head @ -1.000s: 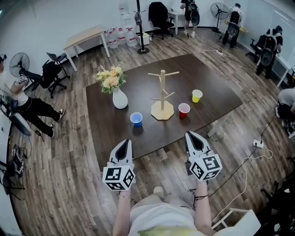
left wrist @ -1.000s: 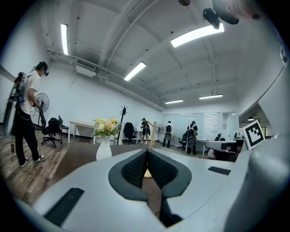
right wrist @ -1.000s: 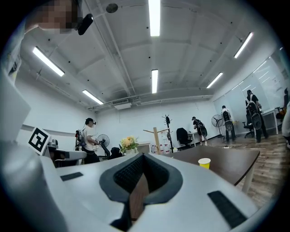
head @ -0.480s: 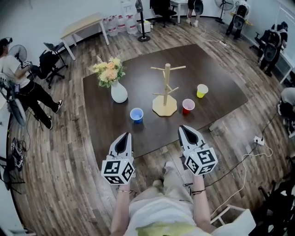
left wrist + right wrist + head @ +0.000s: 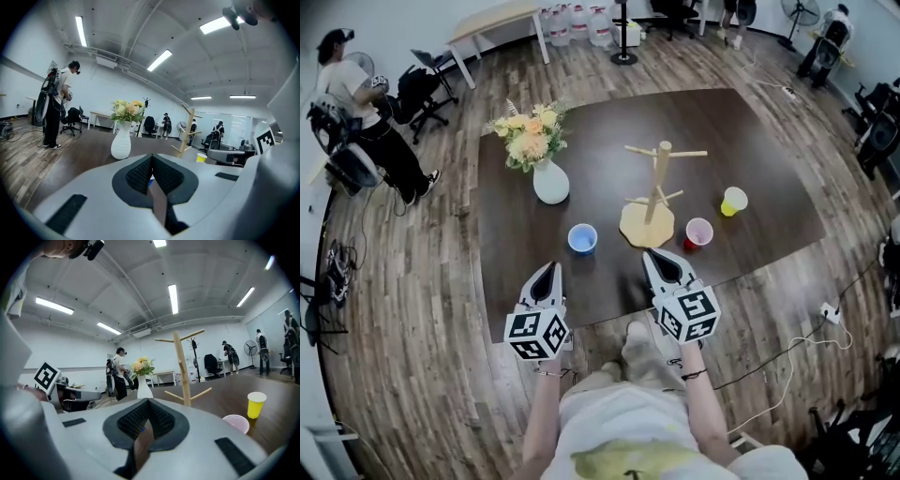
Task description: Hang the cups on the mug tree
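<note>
Cups first: all three stand upright on the dark desk [image 5: 750, 141], none on a peg yet. The blue cup [image 5: 582, 238] sits closest to the near edge, left of the mug tree [image 5: 654, 187]. The red cup [image 5: 698, 232] is just beside the tree's base on the right. The yellow cup [image 5: 733, 201] is a little past it, toward the right edge. The tree stands upright around the middle of the desk, its pegs bare. A white vase of flowers [image 5: 549, 181] sits toward the left edge, well apart from the cups. Now my tools: the left gripper [image 5: 547, 269] reaches just over the near edge, short of the blue cup and touching nothing. Its own view shows the fingers [image 5: 136, 176] pressed together, with nothing held between them. The right gripper [image 5: 657, 258] is over the near edge too, near the tree's base and the red cup, clear of both. Its fingers [image 5: 161, 420] are closed as well and empty. From the right gripper view I see the tree just ahead, with the red and yellow cups off to the right. A person [image 5: 356, 103] stands on the wooden floor beyond the desk's left edge.
</note>
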Demonstrator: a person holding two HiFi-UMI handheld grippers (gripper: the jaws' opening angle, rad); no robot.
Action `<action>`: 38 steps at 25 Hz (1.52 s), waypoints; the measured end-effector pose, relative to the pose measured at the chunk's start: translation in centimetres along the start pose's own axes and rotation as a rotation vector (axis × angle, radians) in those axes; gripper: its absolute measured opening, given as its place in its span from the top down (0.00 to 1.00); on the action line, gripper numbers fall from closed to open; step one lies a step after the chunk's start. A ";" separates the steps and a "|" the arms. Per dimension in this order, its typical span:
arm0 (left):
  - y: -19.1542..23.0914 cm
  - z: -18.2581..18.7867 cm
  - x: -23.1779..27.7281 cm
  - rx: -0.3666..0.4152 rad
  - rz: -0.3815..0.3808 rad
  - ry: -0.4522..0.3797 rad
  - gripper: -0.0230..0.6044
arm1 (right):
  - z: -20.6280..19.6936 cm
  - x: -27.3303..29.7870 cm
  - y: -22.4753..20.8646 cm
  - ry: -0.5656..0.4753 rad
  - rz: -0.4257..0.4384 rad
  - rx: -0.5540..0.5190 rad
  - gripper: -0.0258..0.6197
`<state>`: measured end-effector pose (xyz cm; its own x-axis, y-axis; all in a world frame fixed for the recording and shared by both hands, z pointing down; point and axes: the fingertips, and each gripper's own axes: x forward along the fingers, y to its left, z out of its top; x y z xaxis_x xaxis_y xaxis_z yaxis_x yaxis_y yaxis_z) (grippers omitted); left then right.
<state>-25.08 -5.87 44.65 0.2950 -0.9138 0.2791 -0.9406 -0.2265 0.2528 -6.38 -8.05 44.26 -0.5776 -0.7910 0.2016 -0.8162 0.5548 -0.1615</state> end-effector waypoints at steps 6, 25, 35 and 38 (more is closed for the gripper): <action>1.0 -1.8 2.4 -0.059 0.081 0.032 0.93 | -2.3 4.7 1.6 0.077 0.162 -0.050 0.93; 3.5 -5.9 2.8 -0.179 0.244 0.086 0.93 | -9.1 10.6 4.3 0.289 0.422 -0.164 0.92; 5.1 -6.7 4.0 -0.197 0.218 0.140 0.93 | -10.8 14.0 6.5 0.334 0.416 -0.211 0.51; 5.5 -6.9 4.2 -0.207 0.216 0.149 0.93 | -10.9 14.9 7.0 0.323 0.405 -0.242 0.46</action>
<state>-27.87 -8.62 53.59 0.1285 -0.8706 0.4749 -0.9344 0.0541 0.3520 -20.93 -13.15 56.68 -0.7893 -0.4055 0.4610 -0.4874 0.8705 -0.0688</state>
